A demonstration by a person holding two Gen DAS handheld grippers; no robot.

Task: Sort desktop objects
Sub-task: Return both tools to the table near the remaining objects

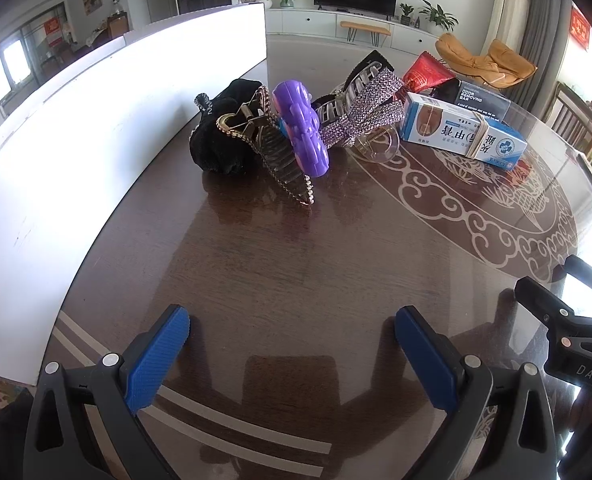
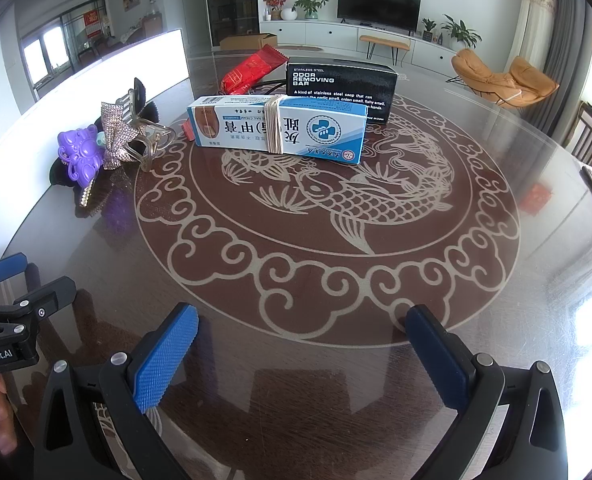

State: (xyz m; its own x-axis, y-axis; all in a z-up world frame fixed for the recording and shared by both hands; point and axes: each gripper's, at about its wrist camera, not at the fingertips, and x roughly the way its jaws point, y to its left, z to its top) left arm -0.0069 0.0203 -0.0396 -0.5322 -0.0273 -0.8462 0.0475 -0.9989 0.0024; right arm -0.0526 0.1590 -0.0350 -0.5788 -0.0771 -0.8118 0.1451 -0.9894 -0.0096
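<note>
Nearest in: left gripper [image 1: 291, 344] spread wide, nothing between the blue pads, hovering low over the glossy brown table [image 1: 296, 264]. Same deal with the right gripper [image 2: 302, 352], wide and empty, parked just to the right of the left one over the carved cloud border. Further out on the left, a tangled heap of hair stuff close to the white board [image 1: 95, 112]: black velvet scrunchie [image 1: 219, 136], bronze rhinestone claw clip [image 1: 279, 160] leaning on it, purple flower clip [image 1: 302, 132] wedged in upright, then a lilac rhinestone bow clip [image 1: 360, 116] with a clear claw clip [image 1: 380, 144] tucked under it. Over to the right of that pile, blue-and-white nail cream box [image 2: 279, 128] with rubber bands wrapped round the middle, lying flat on the fish pattern. Just behind it, black odor removing bar box [image 2: 340, 88], and far-left of that a red foil packet [image 2: 251, 70]. Looks like the very start, nothing sorted or grabbed yet, both hands only lining up. Next move probably a reach forward with the left to the hair pile, ideally pinching one clip clean off the tangle without dragging the rest along; rhinestone edges likely to snag on the velvet.
</note>
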